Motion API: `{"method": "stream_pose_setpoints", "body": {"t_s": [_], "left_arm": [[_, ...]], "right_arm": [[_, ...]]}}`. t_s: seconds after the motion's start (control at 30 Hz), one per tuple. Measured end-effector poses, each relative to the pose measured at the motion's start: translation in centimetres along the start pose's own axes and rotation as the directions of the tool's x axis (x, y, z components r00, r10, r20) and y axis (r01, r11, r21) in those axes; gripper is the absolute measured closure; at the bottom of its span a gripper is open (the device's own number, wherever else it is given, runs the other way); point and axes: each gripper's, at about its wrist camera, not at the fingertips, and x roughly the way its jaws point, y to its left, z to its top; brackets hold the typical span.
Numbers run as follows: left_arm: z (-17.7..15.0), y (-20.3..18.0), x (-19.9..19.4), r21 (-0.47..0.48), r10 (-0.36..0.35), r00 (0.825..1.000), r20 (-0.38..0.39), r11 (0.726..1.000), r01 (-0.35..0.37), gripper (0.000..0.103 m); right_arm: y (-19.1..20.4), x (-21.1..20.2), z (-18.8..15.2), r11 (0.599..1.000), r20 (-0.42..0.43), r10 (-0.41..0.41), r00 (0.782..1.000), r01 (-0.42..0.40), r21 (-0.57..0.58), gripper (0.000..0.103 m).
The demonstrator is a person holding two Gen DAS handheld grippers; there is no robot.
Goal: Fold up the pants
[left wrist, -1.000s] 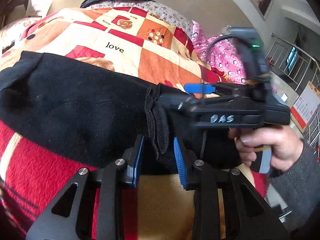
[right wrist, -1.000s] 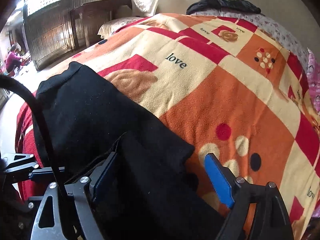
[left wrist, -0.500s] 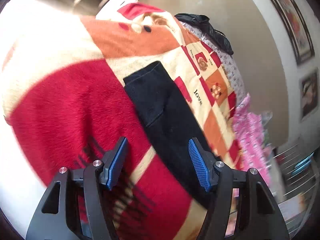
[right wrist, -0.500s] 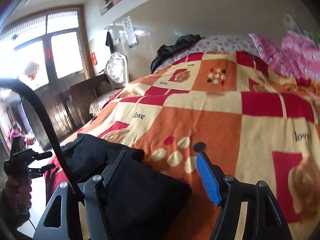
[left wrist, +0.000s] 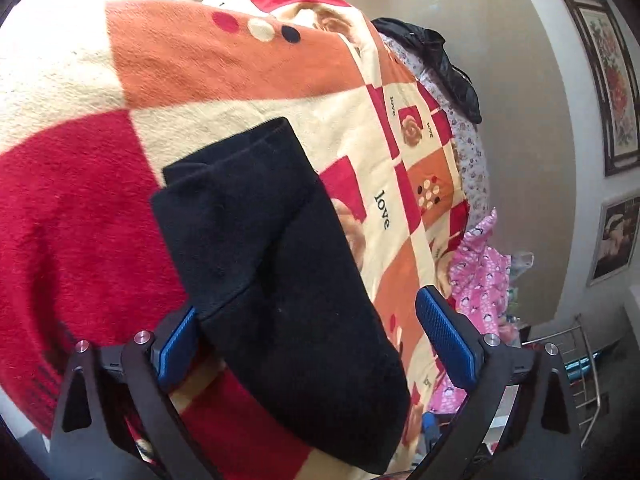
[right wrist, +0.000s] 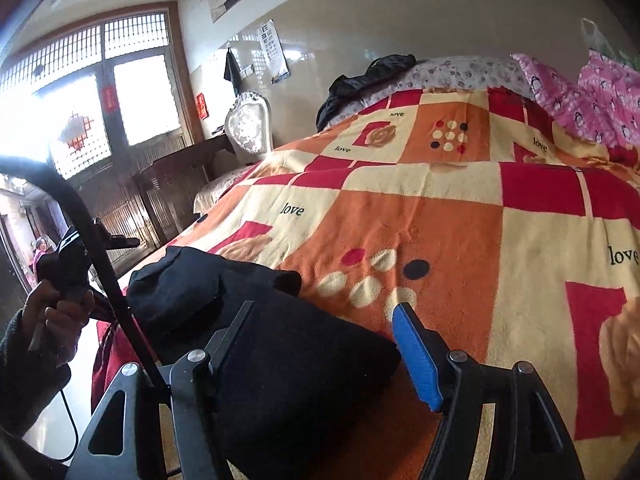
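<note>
The word "love" is printed in black, repeated across cream squares of the patchwork blanket [right wrist: 460, 216] [left wrist: 248, 92] covering the bed. An eye chart [right wrist: 273, 50] hangs on the far wall, its rows of symbols too small to read. Red paper signs [right wrist: 202, 106] on the door frame are illegible.

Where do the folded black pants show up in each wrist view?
Left wrist: folded black pants run from centre to bottom, between the open fingers.
Right wrist: same pants lie lower left, near the left finger.
Shared landmark: the orange blanket square with coloured dots.
</note>
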Motion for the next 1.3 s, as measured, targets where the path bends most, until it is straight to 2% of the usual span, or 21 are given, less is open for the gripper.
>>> {"method": "stream_pose_setpoints", "body": {"t_s": [0.03,0.07,0.13,0.2,0.37,0.4,0.43,0.6,0.67,0.77,0.83,0.93,0.97,1.0,1.03,1.07,1.13,1.2,1.23,1.27,1.3], "left_arm": [[0.1,0.0,0.3,0.0,-0.028,1.0,-0.015,1.0,0.028,0.024],[0.1,0.0,0.4,0.005,-0.058,0.998,-0.029,0.998,0.058,0.031],[0.2,0.1,0.1,0.017,-0.056,0.998,-0.017,0.998,0.056,0.051],[-0.2,0.3,-0.7,0.034,-0.044,0.999,0.016,0.998,0.044,0.061],[-1.4,1.0,-1.6,0.084,0.016,0.995,0.094,0.996,-0.024,0.062],[-1.6,1.0,-1.3,0.105,0.029,0.994,0.102,0.994,-0.04,0.074],[-1.6,1.0,-1.0,0.119,0.039,0.994,0.103,0.992,-0.051,0.079],[-2.3,1.3,-0.3,0.191,0.065,0.983,0.172,0.977,-0.098,0.09],[-3.3,0.5,-0.5,0.269,0.093,0.969,0.229,0.951,-0.155,0.092],[-5.1,-1.2,-0.6,0.387,0.134,0.931,0.339,0.882,-0.268,0.093],[-6.6,-2.6,-0.4,0.479,0.141,0.894,0.424,0.803,-0.354,0.093],[-9.5,-4.4,0.3,0.601,0.126,0.827,0.549,0.629,-0.494,0.093],[-10.4,-4.8,0.6,0.628,0.115,0.81,0.575,0.572,-0.527,0.093],[-11.6,-5.5,1.1,0.664,0.096,0.791,0.605,0.488,-0.567,0.093],[-12.5,-6.0,1.5,0.693,0.071,0.785,0.616,0.426,-0.582,0.093],[-13.4,-6.4,1.8,0.719,0.041,0.78,0.624,0.361,-0.594,0.093],[-15.2,-7.3,2.1,0.756,-0.029,0.774,0.632,0.244,-0.608,0.093],[-17.1,-7.8,2.2,0.788,-0.101,0.783,0.614,0.137,-0.6,0.093],[-18.2,-8.1,2.3,0.8,-0.139,0.788,0.6,0.072,-0.596,0.093],[-19.3,-8.2,2.3,0.805,-0.174,0.791,0.587,0.014,-0.594,0.093],[-20.4,-8.2,2.3,0.81,-0.204,0.799,0.566,-0.046,-0.585,0.093]], "right_arm": [[-0.1,0.0,0.0,1.0,0.003,0.001,1.0,-0.001,0.005,0.036],[-0.2,-0.1,0.0,1.0,0.003,0.003,1.0,-0.003,0.007,0.036],[-0.1,0.0,0.0,1.0,-0.003,0.0,1.0,0.0,0.003,0.036],[0.1,0.1,0.0,1.0,-0.01,0.003,1.0,-0.003,-0.006,0.036],[0.1,0.2,0.1,1.0,-0.016,0.001,1.0,-0.002,-0.007,0.036],[0.0,0.2,0.1,1.0,-0.017,0.002,1.0,-0.002,-0.006,0.036],[0.0,0.3,0.1,1.0,-0.018,0.003,1.0,-0.003,-0.006,0.036],[0.0,0.3,0.1,1.0,-0.019,0.005,1.0,-0.005,-0.006,0.036],[0.0,0.3,0.1,1.0,-0.019,0.006,1.0,-0.006,-0.004,0.036],[-0.2,0.3,0.2,1.0,-0.015,-0.003,1.0,0.003,0.011,0.036],[-0.7,0.1,0.8,0.997,-0.016,-0.002,1.0,0.003,0.078,0.036],[-0.4,-0.3,3.7,0.976,-0.018,0.087,0.996,-0.081,0.204,0.036],[0.2,-0.3,5.1,0.964,-0.009,0.137,0.991,-0.131,0.232,0.035],[0.8,0.0,6.6,0.942,-0.011,0.216,0.976,-0.205,0.265,0.033],[1.5,0.7,7.8,0.919,-0.03,0.282,0.959,-0.261,0.295,0.027],[2.2,1.8,9.3,0.886,-0.066,0.356,0.932,-0.315,0.34,0.026],[2.9,3.5,10.6,0.833,-0.083,0.453,0.888,-0.388,0.394,0.026],[3.3,5.7,11.5,0.764,-0.092,0.55,0.83,-0.455,0.456,0.026],[3.4,6.7,11.7,0.737,-0.106,0.585,0.804,-0.472,0.483,0.026],[3.6,8.1,11.8,0.694,-0.125,0.64,0.758,-0.5,0.518,0.026],[3.8,8.9,11.8,0.671,-0.137,0.667,0.733,-0.509,0.539,0.026]]}}
